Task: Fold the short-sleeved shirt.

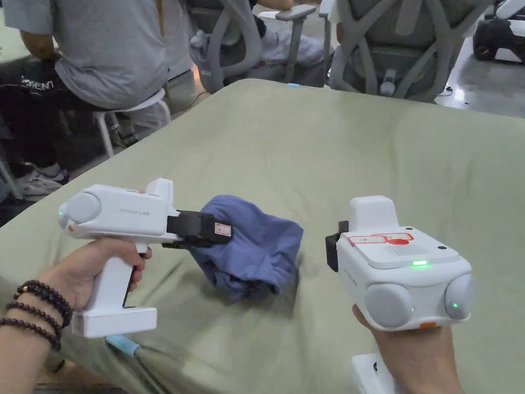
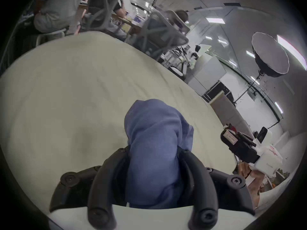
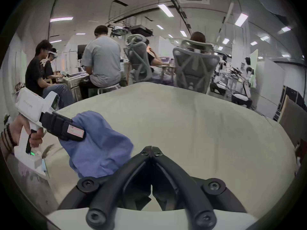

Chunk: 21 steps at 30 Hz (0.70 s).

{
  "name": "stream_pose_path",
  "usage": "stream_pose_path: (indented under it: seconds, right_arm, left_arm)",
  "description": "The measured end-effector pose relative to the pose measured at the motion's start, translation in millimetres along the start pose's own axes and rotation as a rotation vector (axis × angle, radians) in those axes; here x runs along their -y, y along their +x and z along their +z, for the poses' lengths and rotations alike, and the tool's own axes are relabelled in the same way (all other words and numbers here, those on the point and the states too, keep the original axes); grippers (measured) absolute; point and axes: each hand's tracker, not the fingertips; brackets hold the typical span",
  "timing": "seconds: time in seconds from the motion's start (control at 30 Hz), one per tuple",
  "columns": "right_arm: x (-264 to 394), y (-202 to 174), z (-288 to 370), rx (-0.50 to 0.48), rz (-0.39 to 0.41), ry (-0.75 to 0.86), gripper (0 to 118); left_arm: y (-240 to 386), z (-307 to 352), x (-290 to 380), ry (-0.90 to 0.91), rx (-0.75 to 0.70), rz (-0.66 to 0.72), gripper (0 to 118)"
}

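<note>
Both left jaws around shirt (image 2: 152, 150)

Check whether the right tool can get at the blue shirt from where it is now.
Probably yes: the right tool, shut and empty, sits beside the blue shirt, held by the left tool, with bare green cover between them.

Shirt (image 1: 254, 246) apparently between grippers, on table (image 1: 359, 154)

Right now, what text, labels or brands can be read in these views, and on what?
"MENT": end of white print on a person's black garment, rest hidden.
Left gripper sticker: too blurred.
Right gripper sticker: too blurred.
Grey brand marks on both bodies: too faint.
Blue shirt: none.
</note>
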Motion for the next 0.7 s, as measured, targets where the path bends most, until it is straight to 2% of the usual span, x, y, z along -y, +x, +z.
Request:
stream_pose_path:
  seconds: [0.17, 0.3, 0.33, 0.37, 0.4, 0.43, 0.47, 0.5, 0.6, 0.67, 0.7]
  right_arm:
    - [-5.8, -30.2, -38.0, -0.022, 0.024, 0.038, 0]
    - [-4.0, -28.7, -52.5, -0.023, 0.029, 0.005, 0]
    - [-4.7, -25.5, -48.1, -0.02, 0.029, 0.003, 0]
    - [-5.2, -22.6, -47.2, -0.019, 0.027, 0.001, 0]
    - [-6.0, -20.0, -46.5, -0.017, 0.024, -0.001, 0]
    - [-7.0, -16.7, -45.1, -0.018, 0.019, -0.003, 0]
    - [-7.4, -15.2, -41.4, -0.02, 0.017, -0.003, 0]
    - [-7.9, -12.1, -37.8, -0.023, 0.015, -0.002, 0]
    - [-7.1, 3.3, -22.8, -0.052, -0.018, -0.005, 0]
    - [-6.8, 15.7, -10.0, -0.045, -0.015, -0.001, 0]
    - [-7.0, 23.8, -2.8, -0.04, -0.018, 0.006, 0]
  left_arm:
    - [-40.7, 11.6, -20.3, 0.047, -0.039, 0.063, 40]
    - [-44.1, 4.7, -15.8, 0.047, -0.021, 0.043, 41]
    - [-43.0, 5.1, -15.5, 0.05, -0.019, 0.034, 50]
    - [-41.2, 5.1, -15.5, 0.058, -0.025, 0.035, 63]
    - [-38.8, 6.4, -15.3, 0.078, -0.051, 0.033, 81]
    - [-37.6, 8.1, -15.9, 0.131, -0.084, -0.003, 114]
    - [-33.8, 12.0, -13.7, 0.171, -0.111, -0.03, 118]
    - [-29.4, 22.1, -15.2, 0.218, -0.114, -0.039, 114]
    - [-16.8, 42.9, -30.6, 0.274, -0.128, 0.038, 118]
    - [12.8, 57.0, -32.8, 0.329, -0.159, -0.029, 118]
    - [19.2, 62.9, -35.1, 0.331, -0.163, -0.079, 113]
